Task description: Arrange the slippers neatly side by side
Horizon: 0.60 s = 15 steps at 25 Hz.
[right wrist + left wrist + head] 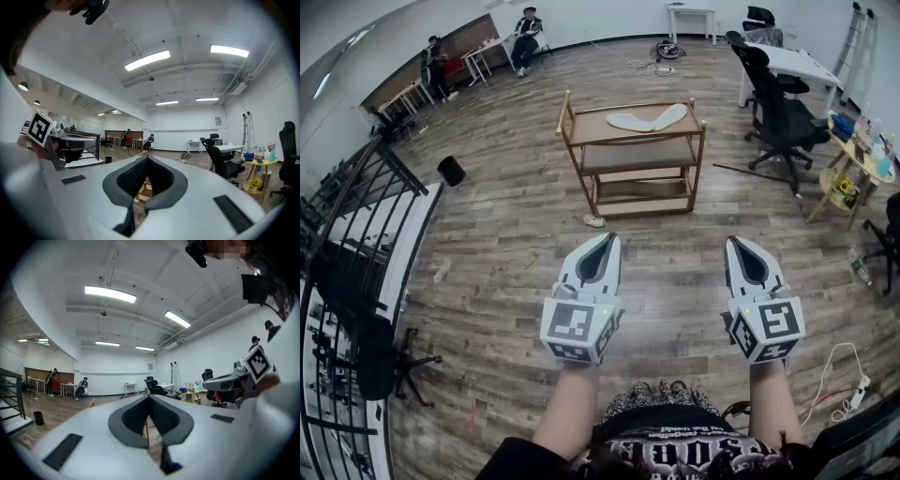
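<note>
Left gripper (607, 237) and right gripper (734, 241), both closed, face apparently touching slippers (647, 119).

Wooden shelf cart (592, 127) on plank floor (506, 253), two pale slippers (667, 116) lying on its top shelf

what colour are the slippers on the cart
The slippers are white; the head view shows them best.

right gripper (146, 160): grey padded jaws closed tip to tip | ahead, past tips: light wooden shelf trolley (143, 189) | to gripper's right: black swivel office chair (220, 164), small round yellow table (260, 162)
</note>
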Tool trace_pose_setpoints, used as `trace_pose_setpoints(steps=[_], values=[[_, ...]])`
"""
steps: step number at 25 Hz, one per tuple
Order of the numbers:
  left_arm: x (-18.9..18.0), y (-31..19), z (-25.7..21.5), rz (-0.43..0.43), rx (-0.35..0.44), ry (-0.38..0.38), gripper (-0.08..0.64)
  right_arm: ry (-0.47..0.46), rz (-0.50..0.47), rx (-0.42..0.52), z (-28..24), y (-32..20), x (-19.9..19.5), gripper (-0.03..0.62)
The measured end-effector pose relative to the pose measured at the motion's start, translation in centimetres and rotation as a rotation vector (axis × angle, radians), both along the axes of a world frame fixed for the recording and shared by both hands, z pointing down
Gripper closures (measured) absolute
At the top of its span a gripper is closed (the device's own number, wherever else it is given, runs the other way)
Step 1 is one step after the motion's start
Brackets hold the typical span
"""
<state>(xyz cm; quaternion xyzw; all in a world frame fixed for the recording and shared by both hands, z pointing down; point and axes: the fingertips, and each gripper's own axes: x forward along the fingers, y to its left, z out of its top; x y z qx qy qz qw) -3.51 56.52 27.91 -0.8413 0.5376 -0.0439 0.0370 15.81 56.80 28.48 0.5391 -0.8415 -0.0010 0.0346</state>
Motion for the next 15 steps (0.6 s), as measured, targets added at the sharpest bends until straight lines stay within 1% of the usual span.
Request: trace_pose_setpoints(steps=[3,10,15], values=[[0.55,-0.03,0.30,0.004,-0.006,0.008,0.558,0.006,-0.002,-0.003,0.24,-0.13,0.39,0.588],[0.75,0.16,1.03,0.024,-0.016,-0.003,0.558,0.013,-0.005,-0.003,0.36,-0.17,0.29,0.588],[0.91,0.15,0.94,0.017,-0.021,0.025,0.558,0.003,-0.006,-0.006,0.43,-0.26,0.87,0.588]])
